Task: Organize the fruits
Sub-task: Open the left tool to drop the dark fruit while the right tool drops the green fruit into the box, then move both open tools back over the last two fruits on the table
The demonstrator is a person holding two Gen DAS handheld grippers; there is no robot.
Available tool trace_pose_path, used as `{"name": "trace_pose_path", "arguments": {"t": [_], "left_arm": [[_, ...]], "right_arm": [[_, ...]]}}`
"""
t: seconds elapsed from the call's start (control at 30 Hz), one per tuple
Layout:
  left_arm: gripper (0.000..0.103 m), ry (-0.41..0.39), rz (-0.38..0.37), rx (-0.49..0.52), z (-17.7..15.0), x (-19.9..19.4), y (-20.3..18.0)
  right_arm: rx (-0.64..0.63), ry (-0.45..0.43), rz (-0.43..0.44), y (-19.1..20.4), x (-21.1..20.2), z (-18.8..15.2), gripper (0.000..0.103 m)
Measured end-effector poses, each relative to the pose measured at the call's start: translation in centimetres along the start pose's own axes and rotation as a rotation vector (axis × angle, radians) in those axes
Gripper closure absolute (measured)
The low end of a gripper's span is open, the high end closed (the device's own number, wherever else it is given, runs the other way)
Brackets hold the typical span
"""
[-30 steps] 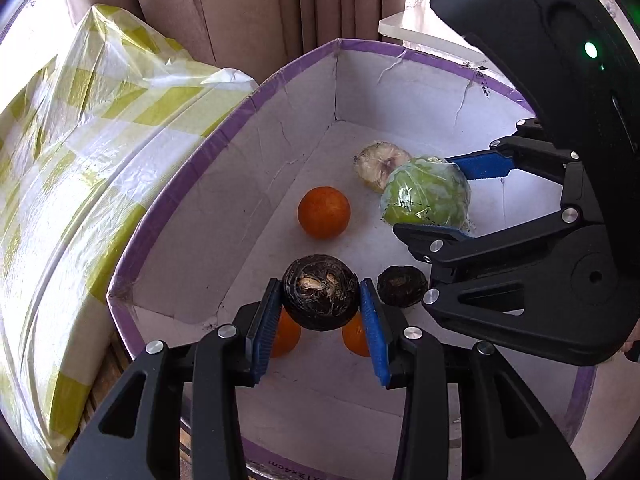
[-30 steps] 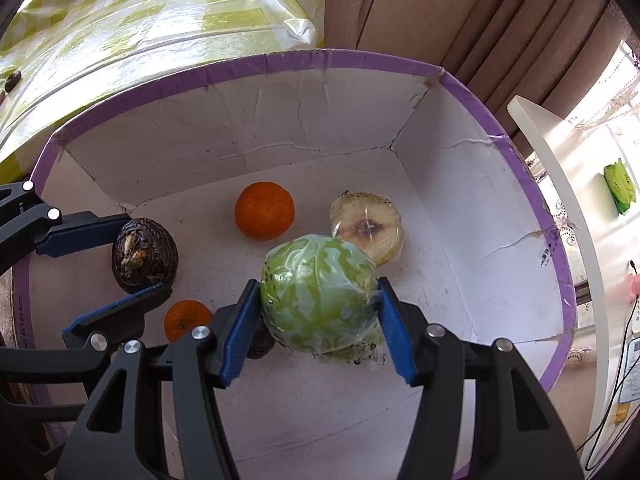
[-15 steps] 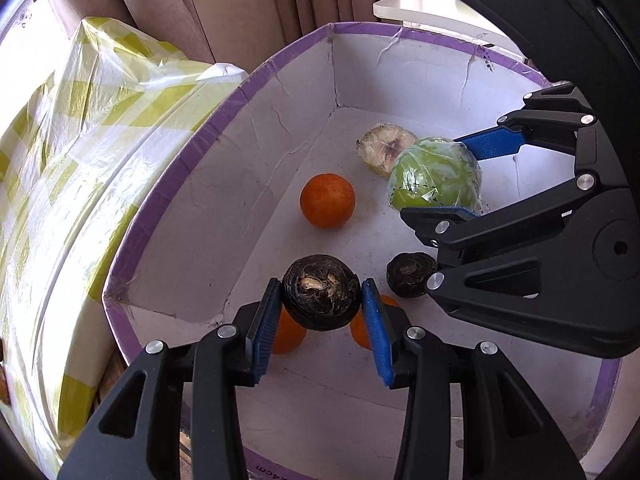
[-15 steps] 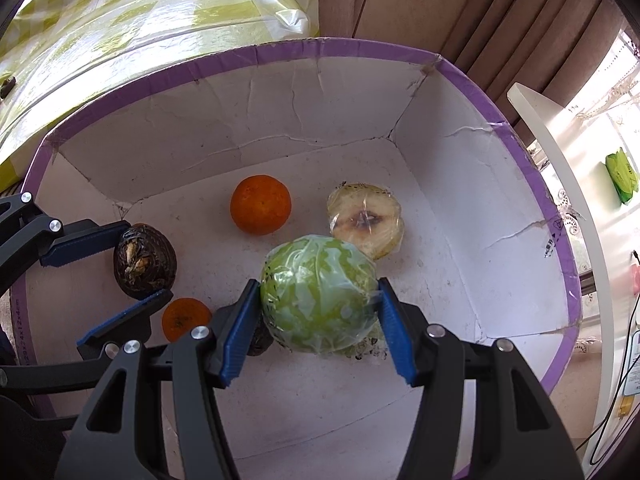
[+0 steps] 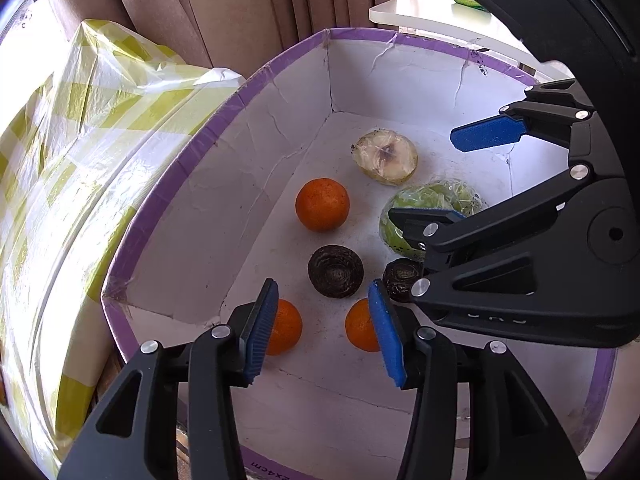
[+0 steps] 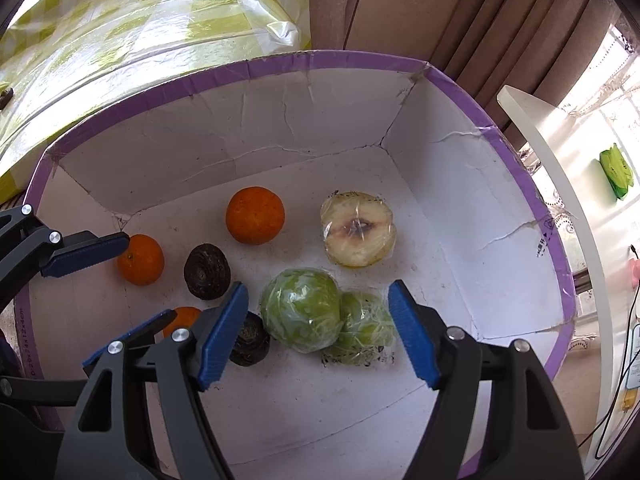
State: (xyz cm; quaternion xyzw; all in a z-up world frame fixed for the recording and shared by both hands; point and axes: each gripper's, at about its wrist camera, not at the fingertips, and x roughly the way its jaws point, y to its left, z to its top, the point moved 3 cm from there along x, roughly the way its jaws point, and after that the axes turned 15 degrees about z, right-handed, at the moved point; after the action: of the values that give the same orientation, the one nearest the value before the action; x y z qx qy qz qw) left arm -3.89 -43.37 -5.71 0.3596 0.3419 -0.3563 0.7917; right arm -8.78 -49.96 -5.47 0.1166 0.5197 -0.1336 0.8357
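A white box with a purple rim (image 5: 280,64) (image 6: 360,60) holds the fruit. My left gripper (image 5: 324,324) is open and empty above the box's near end; a dark round fruit (image 5: 335,271) (image 6: 207,266) lies on the floor just beyond its fingertips. My right gripper (image 6: 318,332) is open and empty over a wrapped green fruit (image 6: 300,316) (image 5: 404,220), which rests on the floor against a second wrapped green one (image 6: 366,330). Three oranges (image 5: 322,205) (image 5: 284,332) (image 5: 360,330), a wrapped cut fruit (image 5: 385,156) (image 6: 358,228) and another dark fruit (image 5: 400,278) (image 6: 250,340) also lie inside.
A yellow-checked plastic-covered surface (image 5: 80,140) (image 6: 120,20) borders the box on the left. Brown curtains (image 5: 240,8) hang behind. A white shelf (image 6: 560,200) with a green packet (image 6: 616,170) stands to the right.
Both grippers opened. The dark fruit dropped from the left gripper onto the box floor, and the wrapped green fruit dropped from the right gripper beside the other green one. Both grippers drew back slightly.
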Motion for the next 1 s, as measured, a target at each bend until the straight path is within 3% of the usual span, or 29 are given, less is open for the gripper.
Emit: {"name": "trace_pose_path", "arguments": {"t": [0.13, 0.23, 0.57, 0.77, 1.0], "left_arm": [[0.046, -0.037, -0.002, -0.004, 0.0, -0.6, 0.1], [0.034, -0.061, 0.012, -0.028, 0.1, -1.3, 0.6], [0.031, -0.113, -0.004, -0.123, -0.2, -2.9, 2.5], [0.029, -0.16, -0.022, -0.247, -0.5, -4.5, 5.2], [0.029, -0.198, 0.041, -0.369, -1.8, -6.3, 9.6]], "right_arm": [[0.014, -0.011, 0.002, -0.2, -0.4, 0.0, 0.025], [0.017, -0.023, -0.01, -0.3, -0.5, 0.3, 0.022], [0.036, -0.092, -0.02, -0.1, -2.4, 0.7, 0.017], [0.027, -0.172, -0.024, 0.8, -4.9, 1.8, 0.016], [0.033, -0.265, -0.014, 2.2, -6.8, 3.5, 0.013]]}}
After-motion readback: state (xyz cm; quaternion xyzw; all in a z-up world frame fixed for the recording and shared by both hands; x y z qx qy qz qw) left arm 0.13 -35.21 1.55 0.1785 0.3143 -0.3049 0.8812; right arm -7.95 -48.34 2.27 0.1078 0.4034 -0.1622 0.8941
